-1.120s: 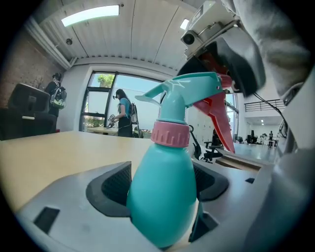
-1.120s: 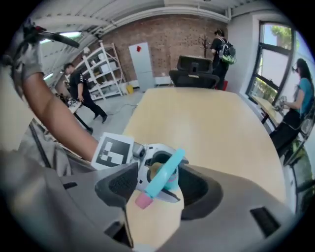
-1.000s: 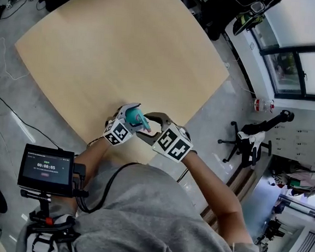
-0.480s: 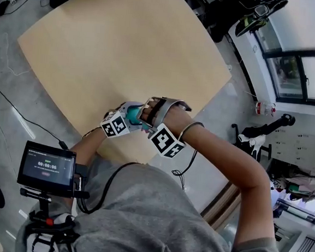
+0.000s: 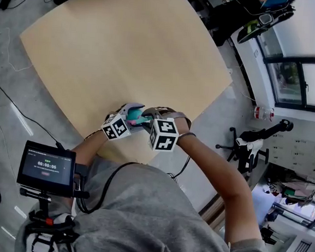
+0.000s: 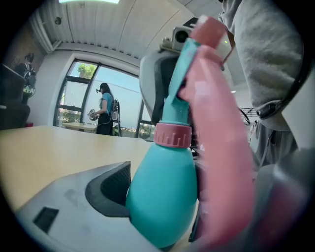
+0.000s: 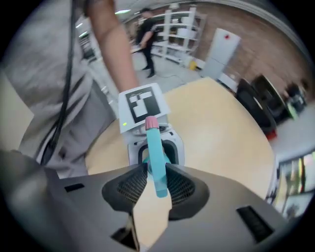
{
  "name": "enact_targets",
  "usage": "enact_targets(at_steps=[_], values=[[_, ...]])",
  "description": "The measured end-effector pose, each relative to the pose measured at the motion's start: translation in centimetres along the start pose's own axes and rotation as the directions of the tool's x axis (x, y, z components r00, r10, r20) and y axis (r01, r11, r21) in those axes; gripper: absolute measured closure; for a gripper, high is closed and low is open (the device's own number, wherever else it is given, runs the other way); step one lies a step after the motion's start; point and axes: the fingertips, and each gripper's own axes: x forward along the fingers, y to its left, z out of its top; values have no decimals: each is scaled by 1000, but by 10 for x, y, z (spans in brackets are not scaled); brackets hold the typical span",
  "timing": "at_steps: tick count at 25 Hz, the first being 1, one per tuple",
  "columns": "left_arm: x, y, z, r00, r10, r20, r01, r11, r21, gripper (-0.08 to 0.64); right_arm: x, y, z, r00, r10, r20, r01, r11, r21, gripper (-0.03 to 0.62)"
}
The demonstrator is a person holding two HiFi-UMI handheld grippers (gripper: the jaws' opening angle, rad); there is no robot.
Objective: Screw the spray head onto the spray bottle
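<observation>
Two grippers, one spray bottle, at the near edge of the worktop (image 5: pixel 126 48).

The left gripper (image 6: pixel 160 203) has its fingers (image 6: pixel 110 189) set wide and clamped on the round teal belly of the spray bottle (image 6: pixel 165 182), which stands roughly upright between them, with its pink collar above the fingertips. Over that collar rises the spray head (image 6: pixel 178 86). The right gripper (image 7: pixel 157 178) is closing its fingers, and the mesh pads already touch the spray head's narrow teal body on both sides. The pink nozzle tip points out beyond the fingertips. The worktop lies below both pairs of fingers.
</observation>
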Motion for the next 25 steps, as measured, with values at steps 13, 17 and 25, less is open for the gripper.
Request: enact_targets(at_steps=[13, 17, 25], values=[[-5, 6, -4, 976, 216, 28, -214, 975, -54, 209, -2, 7, -2, 948, -296, 115, 144, 725, 674, 456], [-4, 3, -7, 993, 118, 5, -118, 992, -42, 209, -38, -2, 10, 943, -304, 135, 230, 889, 397, 413], [-4, -1, -4, 999, -36, -16, 36, 999, -15, 206, -65, 4, 12, 968, -252, -16, 189, 763, -618, 413]])
